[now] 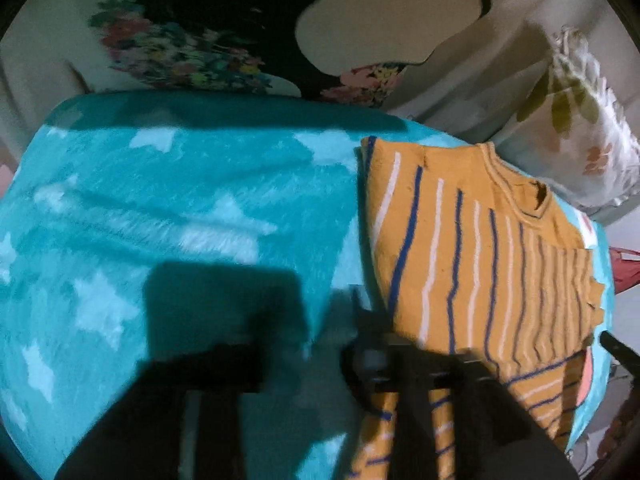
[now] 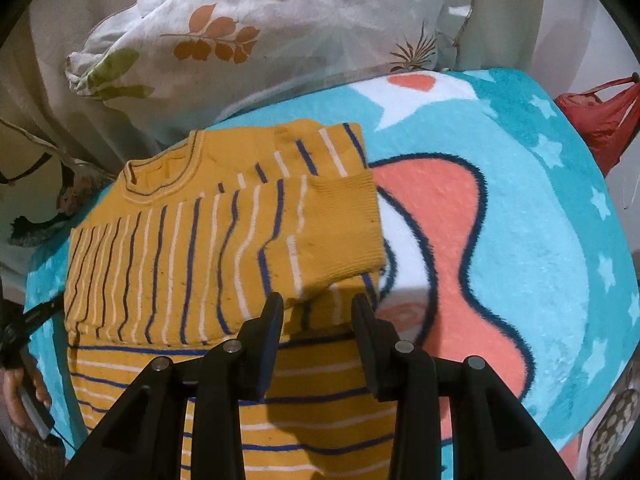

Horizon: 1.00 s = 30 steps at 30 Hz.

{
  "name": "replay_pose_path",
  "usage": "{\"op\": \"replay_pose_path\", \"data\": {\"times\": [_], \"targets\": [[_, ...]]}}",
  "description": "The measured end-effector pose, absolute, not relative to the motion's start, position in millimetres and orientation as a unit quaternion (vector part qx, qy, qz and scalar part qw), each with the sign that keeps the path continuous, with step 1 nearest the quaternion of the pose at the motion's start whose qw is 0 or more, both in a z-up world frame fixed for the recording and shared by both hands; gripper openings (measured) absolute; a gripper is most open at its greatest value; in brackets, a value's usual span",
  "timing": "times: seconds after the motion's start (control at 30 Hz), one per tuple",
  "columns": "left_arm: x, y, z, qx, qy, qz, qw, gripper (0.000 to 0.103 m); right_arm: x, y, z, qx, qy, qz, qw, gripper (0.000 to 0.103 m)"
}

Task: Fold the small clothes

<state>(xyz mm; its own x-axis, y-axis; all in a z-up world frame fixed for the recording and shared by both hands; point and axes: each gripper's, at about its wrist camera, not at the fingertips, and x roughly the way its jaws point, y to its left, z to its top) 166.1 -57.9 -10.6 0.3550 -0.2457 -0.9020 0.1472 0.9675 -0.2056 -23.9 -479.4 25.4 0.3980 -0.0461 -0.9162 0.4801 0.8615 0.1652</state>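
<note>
While the mustard striped sweater [image 2: 192, 248] lies mid-frame on the turquoise blanket [image 2: 540, 200], right gripper [image 2: 318, 312] hovers, jaws apart, empty; left gripper [image 1: 304, 360] blurred, can't tell.

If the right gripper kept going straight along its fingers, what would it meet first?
Most likely the mustard striped sweater: the right gripper points down at its folded-over sleeve cuff, jaws apart, nothing between them. Depth is unclear.
</note>
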Motion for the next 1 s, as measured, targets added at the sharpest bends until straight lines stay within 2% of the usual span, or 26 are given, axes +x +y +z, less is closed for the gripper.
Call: {"op": "replay_pose_path", "data": {"times": [0.07, 0.5, 0.7, 0.83, 1.0], "targets": [[155, -52, -5, -0.058, 0.545, -0.128, 0.826, 0.065, -23, -472, 20, 0.2, 0.534, -0.167, 0.804, 0.039], [87, -73, -26, -0.025, 0.588, -0.177, 0.789, 0.066, -55, -444, -20, 0.203, 0.574, -0.203, 0.766, 0.039], [47, -70, -27, -0.037, 0.59, -0.176, 0.787, 0.066, -61, -428, -24, 0.176, 0.582, -0.186, 0.772, 0.055], [13, -60, -25, -0.057, 0.594, -0.16, 0.786, 0.07, -81, -421, -25, 0.181, 0.577, -0.166, 0.779, 0.06], [-38, -53, -27, -0.071, 0.593, -0.142, 0.789, 0.071, -126, -412, -28, 0.172, 0.569, -0.133, 0.793, 0.06]]}}
